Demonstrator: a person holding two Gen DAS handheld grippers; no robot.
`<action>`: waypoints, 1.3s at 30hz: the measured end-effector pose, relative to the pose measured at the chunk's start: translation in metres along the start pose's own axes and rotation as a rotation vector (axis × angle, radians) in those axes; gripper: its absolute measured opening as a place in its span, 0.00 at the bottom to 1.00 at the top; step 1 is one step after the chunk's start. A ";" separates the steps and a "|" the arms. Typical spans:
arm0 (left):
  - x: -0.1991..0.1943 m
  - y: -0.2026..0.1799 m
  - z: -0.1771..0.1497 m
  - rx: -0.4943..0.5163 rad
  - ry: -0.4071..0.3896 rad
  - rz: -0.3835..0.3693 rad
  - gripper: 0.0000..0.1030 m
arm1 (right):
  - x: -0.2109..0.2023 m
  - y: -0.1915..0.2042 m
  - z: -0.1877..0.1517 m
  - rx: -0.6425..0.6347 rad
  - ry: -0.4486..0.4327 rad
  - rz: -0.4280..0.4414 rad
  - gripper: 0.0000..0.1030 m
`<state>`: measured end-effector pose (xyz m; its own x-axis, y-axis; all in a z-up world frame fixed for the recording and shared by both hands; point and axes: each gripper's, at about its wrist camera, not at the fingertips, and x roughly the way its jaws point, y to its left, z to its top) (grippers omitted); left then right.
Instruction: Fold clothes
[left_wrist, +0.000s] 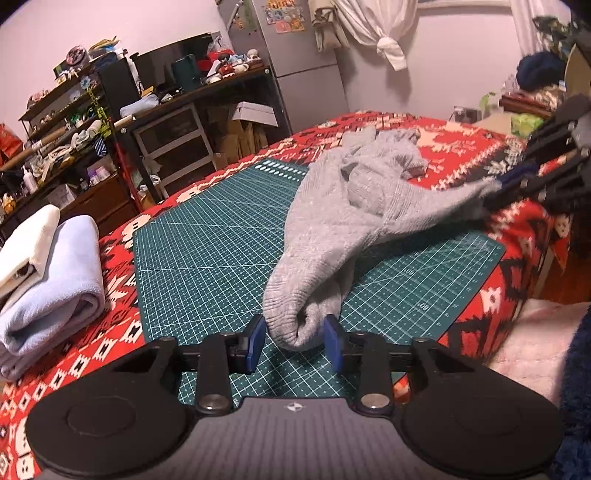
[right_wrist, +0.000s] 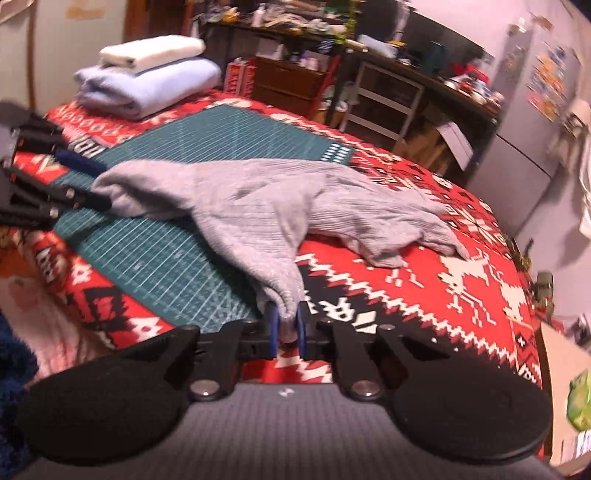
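While the grey knit garment (left_wrist: 354, 206) is sprawling across the green cutting mat (left_wrist: 207, 236) and spilling off the mat's far edge onto the red patterned blanket (left_wrist: 465, 155), both claws are gripping it at separate ends. The left gripper (left_wrist: 295, 332) is clenching a bunched, ribbed end of the garment between its blue pads (left_wrist: 256, 338), close to the near edge of the mat; the cloth is bulging out between the jaws and filling the gap. The right gripper (right_wrist: 287, 326) is pinching another ribbed corner of the same garment, its blue pads (right_wrist: 272, 328) standing close together with a thin fold of grey cloth squeezed between them, right where the mat's side edge is meeting the blanket. Between the two grips the fabric is hanging in loose wrinkles, with its rumpled middle lying on the mat and one floppy part trailing over the blanket toward the far side of the bed.

At the left edge of the blanket, beside the mat, a folded light blue towel (left_wrist: 55, 273) is sitting with a folded white cloth (left_wrist: 26, 243) stacked on top of it. Cluttered shelves (left_wrist: 110, 110) are standing against the wall beyond the bed.
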<state>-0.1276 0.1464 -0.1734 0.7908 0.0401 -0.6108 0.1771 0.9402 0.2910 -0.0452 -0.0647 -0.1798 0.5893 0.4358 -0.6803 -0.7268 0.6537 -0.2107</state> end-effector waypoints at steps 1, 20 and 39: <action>0.002 -0.001 0.000 0.009 0.001 0.004 0.21 | 0.000 -0.003 0.000 0.014 -0.003 -0.004 0.10; -0.045 0.043 0.121 0.017 -0.327 0.342 0.07 | -0.061 -0.040 0.106 -0.030 -0.330 -0.264 0.07; -0.247 0.046 0.214 0.010 -0.823 0.511 0.07 | -0.281 -0.066 0.180 0.032 -0.795 -0.316 0.07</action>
<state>-0.1891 0.1071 0.1488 0.9358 0.1897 0.2971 -0.2996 0.8721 0.3868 -0.0987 -0.1187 0.1519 0.8436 0.5268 0.1037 -0.4837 0.8295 -0.2791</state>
